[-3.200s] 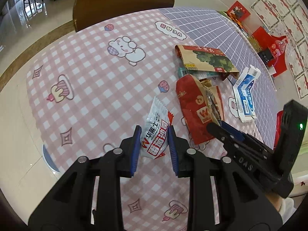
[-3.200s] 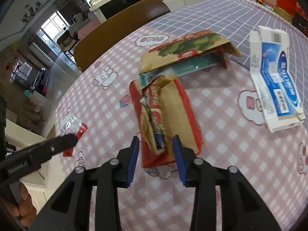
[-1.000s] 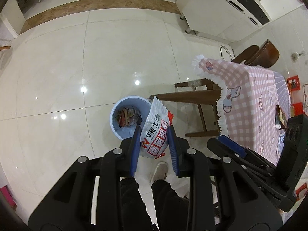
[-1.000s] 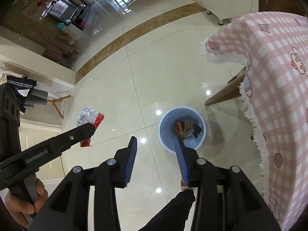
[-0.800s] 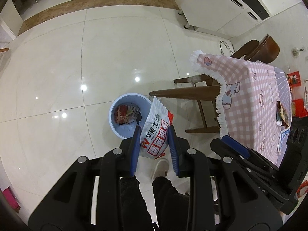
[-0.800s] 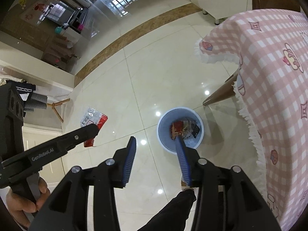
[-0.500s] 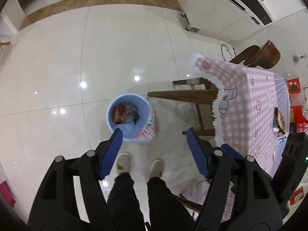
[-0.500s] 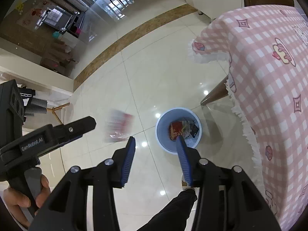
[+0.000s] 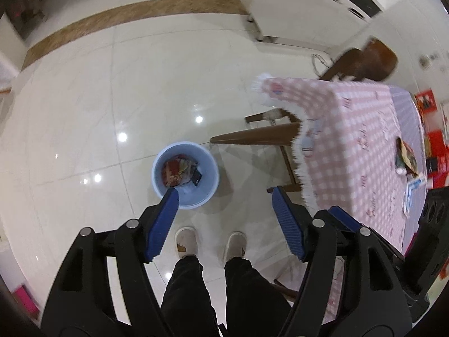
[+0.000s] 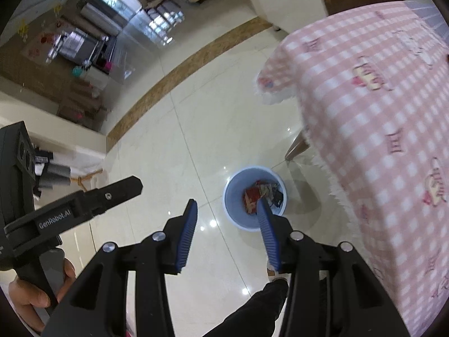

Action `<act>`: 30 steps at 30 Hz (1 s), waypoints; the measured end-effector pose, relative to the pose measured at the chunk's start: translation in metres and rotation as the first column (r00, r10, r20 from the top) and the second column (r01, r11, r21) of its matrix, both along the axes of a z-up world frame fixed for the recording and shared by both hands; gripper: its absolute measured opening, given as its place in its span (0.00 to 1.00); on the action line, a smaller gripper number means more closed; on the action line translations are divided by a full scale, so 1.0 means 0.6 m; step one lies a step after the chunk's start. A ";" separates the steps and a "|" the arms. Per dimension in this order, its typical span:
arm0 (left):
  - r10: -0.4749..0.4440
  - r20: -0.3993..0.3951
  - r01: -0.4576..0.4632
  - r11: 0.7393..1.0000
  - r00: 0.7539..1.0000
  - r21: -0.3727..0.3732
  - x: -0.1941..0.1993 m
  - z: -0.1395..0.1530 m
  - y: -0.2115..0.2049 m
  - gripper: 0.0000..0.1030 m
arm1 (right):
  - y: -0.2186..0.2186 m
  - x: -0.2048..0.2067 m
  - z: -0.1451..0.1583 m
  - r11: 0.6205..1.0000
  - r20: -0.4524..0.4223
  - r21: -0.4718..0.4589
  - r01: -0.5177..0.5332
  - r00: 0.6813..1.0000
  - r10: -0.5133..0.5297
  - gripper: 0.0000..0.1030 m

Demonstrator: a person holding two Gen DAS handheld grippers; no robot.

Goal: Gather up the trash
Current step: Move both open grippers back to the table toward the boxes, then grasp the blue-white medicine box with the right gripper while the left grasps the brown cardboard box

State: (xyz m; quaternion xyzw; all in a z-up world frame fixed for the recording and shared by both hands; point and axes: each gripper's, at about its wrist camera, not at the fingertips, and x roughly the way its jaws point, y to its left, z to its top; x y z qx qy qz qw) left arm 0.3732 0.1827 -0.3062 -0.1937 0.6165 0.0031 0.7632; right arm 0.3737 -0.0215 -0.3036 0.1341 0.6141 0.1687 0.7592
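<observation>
Our left gripper [image 9: 226,217] has just spread its jaws, empty, above the blue bin [image 9: 185,178]; our right gripper's [image 10: 228,234] jaws stand apart, empty.

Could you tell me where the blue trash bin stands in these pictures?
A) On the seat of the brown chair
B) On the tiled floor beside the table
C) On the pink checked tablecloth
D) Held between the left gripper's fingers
B: the blue trash bin stands on the glossy tiled floor next to the table, with wrappers lying inside it, and nothing is between the left gripper's open jaws.
</observation>
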 end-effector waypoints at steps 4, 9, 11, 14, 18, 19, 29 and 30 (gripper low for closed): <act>-0.101 0.047 0.100 0.995 0.994 0.022 0.026 0.035 -0.075 0.66 | -0.066 0.001 0.018 0.997 0.021 0.014 0.078 0.997 -0.078 0.43; -0.235 0.099 0.233 0.972 0.967 0.030 0.063 0.062 -0.202 0.66 | -0.193 -0.003 0.038 0.978 0.056 0.025 0.208 0.976 -0.210 0.43; -0.283 0.108 0.282 0.959 0.953 0.024 0.075 0.065 -0.255 0.66 | -0.247 -0.005 0.042 0.964 0.067 0.024 0.264 0.962 -0.265 0.43; -0.371 0.126 0.370 0.928 0.920 0.034 0.092 0.068 -0.356 0.66 | -0.353 -0.014 0.048 0.932 0.084 0.013 0.363 0.928 -0.363 0.44; -0.500 0.175 0.490 0.866 0.848 0.101 0.112 0.074 -0.506 0.66 | -0.497 -0.027 0.048 0.871 0.100 -0.003 0.491 0.867 -0.488 0.45; -0.536 0.190 0.519 0.844 0.823 0.136 0.116 0.076 -0.541 0.66 | -0.525 -0.031 0.047 0.857 0.103 -0.006 0.515 0.853 -0.512 0.45; -0.798 0.225 0.680 0.596 0.559 0.426 0.143 0.062 -0.869 0.66 | -0.816 -0.067 0.036 0.671 0.150 -0.012 0.741 0.665 -0.731 0.50; -0.816 0.211 0.692 0.571 0.539 0.441 0.151 0.052 -0.897 0.66 | -0.844 -0.072 0.031 0.643 0.153 -0.008 0.766 0.636 -0.756 0.50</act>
